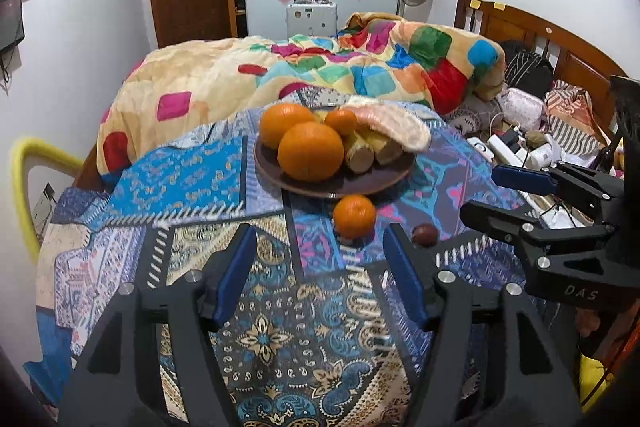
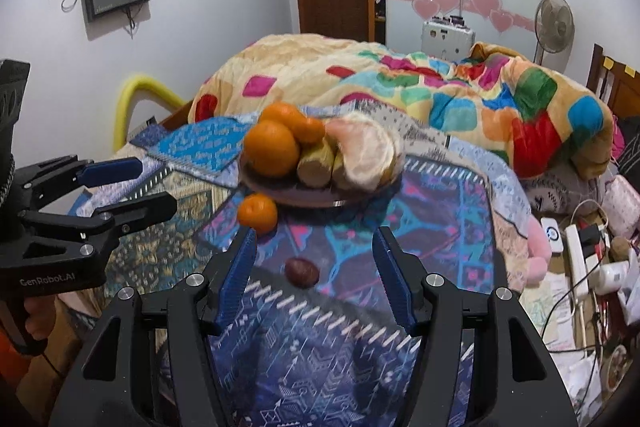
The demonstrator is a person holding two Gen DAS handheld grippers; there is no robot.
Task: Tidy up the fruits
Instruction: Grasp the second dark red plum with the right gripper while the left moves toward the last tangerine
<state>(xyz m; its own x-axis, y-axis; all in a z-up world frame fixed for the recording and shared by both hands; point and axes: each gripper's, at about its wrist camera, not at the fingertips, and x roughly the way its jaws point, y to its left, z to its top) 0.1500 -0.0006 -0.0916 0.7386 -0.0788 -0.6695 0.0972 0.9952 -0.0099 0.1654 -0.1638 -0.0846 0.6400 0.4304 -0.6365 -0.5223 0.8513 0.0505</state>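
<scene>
A brown plate on the patterned cloth holds three oranges, pale cut stalks and a peeled pomelo piece. A small orange lies on the cloth just in front of the plate. A small dark red fruit lies nearer. My left gripper is open and empty, short of the small orange. My right gripper is open and empty, its fingers either side of the dark fruit, a little short of it.
A colourful quilt is heaped behind the plate. Chargers, a power strip and cables clutter the right side. A yellow padded rail stands at the left. The wooden headboard is at the right.
</scene>
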